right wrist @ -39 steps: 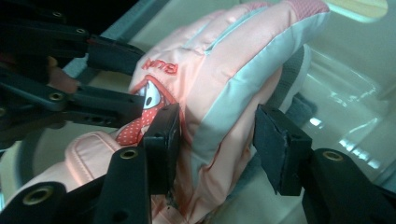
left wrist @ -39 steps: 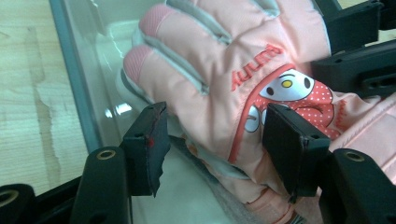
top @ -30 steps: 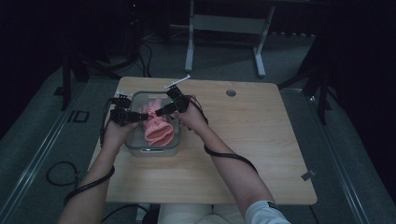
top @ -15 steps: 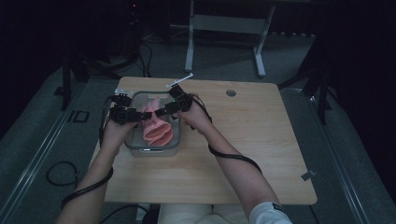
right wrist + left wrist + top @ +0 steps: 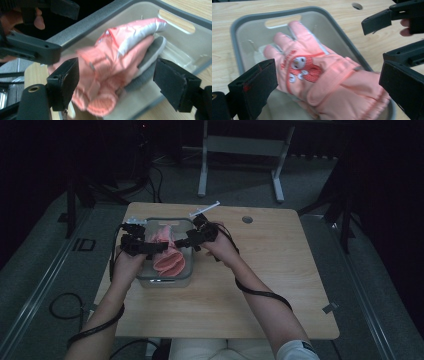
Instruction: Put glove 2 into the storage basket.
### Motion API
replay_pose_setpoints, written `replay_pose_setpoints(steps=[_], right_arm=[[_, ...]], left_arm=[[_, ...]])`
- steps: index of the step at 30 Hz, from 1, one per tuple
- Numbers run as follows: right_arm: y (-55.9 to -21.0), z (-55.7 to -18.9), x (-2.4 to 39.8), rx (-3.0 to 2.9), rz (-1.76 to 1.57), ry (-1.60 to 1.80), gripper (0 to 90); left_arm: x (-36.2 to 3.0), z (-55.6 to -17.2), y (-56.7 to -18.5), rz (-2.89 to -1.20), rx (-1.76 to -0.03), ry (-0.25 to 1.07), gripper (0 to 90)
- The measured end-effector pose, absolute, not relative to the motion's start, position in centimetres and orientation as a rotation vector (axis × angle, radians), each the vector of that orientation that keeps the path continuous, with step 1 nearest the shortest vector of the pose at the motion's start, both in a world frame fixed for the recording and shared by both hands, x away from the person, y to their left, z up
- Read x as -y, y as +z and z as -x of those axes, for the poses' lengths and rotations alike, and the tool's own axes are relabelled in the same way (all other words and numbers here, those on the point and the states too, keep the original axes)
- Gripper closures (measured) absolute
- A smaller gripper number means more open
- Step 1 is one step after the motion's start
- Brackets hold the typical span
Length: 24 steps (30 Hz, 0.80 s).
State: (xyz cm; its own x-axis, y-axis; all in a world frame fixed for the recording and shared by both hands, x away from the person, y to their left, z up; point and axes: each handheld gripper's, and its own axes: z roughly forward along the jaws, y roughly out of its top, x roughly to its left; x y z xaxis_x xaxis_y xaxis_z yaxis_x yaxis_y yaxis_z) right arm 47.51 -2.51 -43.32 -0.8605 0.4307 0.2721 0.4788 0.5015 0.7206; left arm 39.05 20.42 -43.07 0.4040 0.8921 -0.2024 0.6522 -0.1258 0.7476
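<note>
Pink glove lies in the grey bin, apparently untouched between both tongs, just opened wide.

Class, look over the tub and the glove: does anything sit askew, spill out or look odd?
One thing: the pink glove is not fully inside the grey tub. Its cuff end rides up over the tub's rim instead of lying flat within it. Both grippers, left gripper and right gripper, stand open, clear of it.
</note>
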Motion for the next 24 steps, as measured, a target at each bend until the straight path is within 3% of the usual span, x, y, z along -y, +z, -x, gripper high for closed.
replay_pose_setpoints(steps=[24], right_arm=[[-44.6,-45.8,9.1,2.707,0.876,-1.291,19.6]], left_arm=[[-12.9,-34.9,-41.5,-1.934,-1.076,0.377,1.3]])
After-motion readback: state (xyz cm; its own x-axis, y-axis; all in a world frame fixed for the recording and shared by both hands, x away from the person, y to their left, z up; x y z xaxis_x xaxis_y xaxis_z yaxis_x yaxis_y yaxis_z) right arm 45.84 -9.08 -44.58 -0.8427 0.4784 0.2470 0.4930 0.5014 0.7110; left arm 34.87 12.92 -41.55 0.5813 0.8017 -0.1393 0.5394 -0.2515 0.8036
